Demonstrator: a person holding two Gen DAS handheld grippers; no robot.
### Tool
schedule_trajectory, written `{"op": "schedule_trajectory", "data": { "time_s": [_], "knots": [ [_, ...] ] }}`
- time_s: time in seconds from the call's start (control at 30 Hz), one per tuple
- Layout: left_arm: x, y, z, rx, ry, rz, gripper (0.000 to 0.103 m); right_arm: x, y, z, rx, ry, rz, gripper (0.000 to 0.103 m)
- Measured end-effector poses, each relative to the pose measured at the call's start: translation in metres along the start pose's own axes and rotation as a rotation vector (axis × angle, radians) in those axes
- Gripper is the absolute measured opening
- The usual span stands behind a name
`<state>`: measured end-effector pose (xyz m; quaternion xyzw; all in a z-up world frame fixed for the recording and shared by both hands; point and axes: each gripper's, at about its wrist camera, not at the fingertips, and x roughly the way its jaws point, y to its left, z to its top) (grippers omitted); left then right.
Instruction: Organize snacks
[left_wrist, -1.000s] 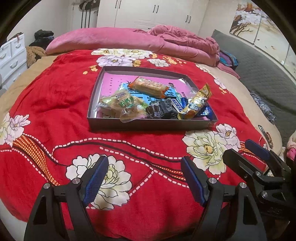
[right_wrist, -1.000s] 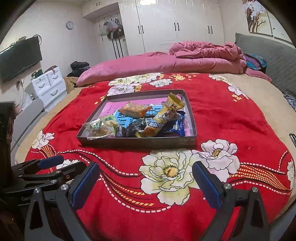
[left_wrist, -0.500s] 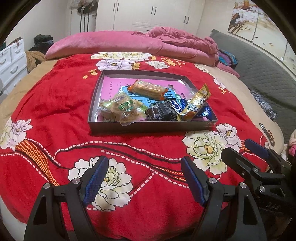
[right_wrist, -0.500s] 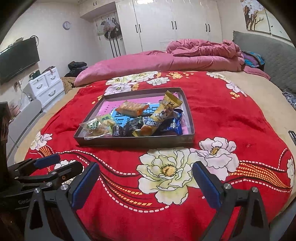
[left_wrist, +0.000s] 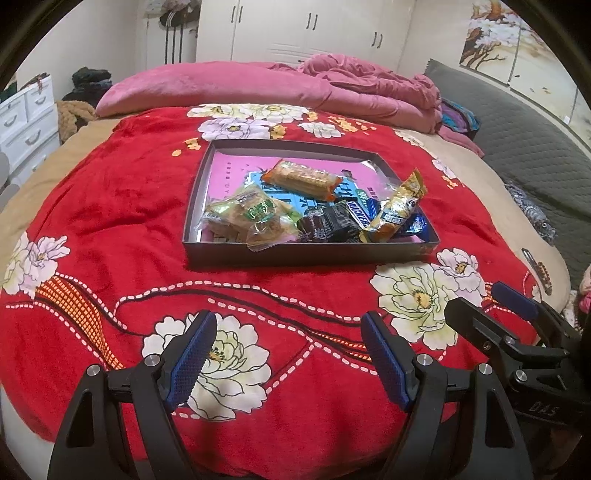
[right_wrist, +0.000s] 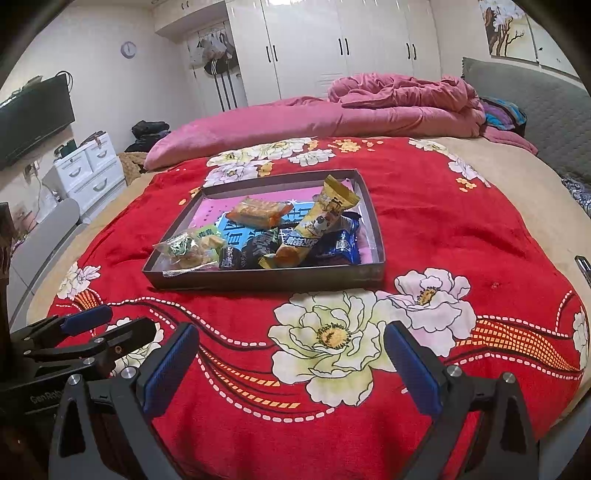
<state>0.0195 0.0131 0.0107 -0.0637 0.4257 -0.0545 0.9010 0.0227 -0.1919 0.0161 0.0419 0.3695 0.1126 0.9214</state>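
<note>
A shallow dark tray (left_wrist: 314, 254) (right_wrist: 266, 282) with a pink floor rests on the red flowered blanket. Wrapped snacks lie piled in its near half: an orange cracker pack (left_wrist: 303, 179) (right_wrist: 258, 213), green-labelled clear packs (left_wrist: 251, 218) (right_wrist: 188, 249), dark bars (left_wrist: 332, 225) (right_wrist: 258, 249), a yellow pack (left_wrist: 399, 206) (right_wrist: 317, 225) leaning up, and blue packs (right_wrist: 340, 245). My left gripper (left_wrist: 286, 356) hangs open over the blanket, well short of the tray. My right gripper (right_wrist: 291, 367) is open too, empty, beside the left one.
The red blanket (left_wrist: 110, 206) covers a round bed. A pink quilt (left_wrist: 258, 86) is heaped at the far side, a grey headboard (left_wrist: 524, 147) curves on the right. White drawers (right_wrist: 88, 170) and a wall TV (right_wrist: 33, 118) stand left. White wardrobes (right_wrist: 332, 48) fill the back.
</note>
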Motion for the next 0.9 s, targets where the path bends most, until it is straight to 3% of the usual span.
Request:
{"op": "schedule_trajectory", "data": {
  "time_s": [0.6,0.83,0.9],
  "knots": [
    [0.002,0.000,0.002,0.000,-0.008,0.050,0.081,0.003,-0.005,0.000,0.025,0.007,-0.020,0.101],
    [-0.002,0.021,0.017,-0.093,-0.059,0.041,0.081,0.011,-0.027,0.012,0.097,-0.016,-0.040,0.102],
    [-0.001,0.035,0.029,-0.109,-0.079,0.082,0.081,0.014,-0.045,0.024,0.132,-0.037,-0.070,0.102]
  ]
}}
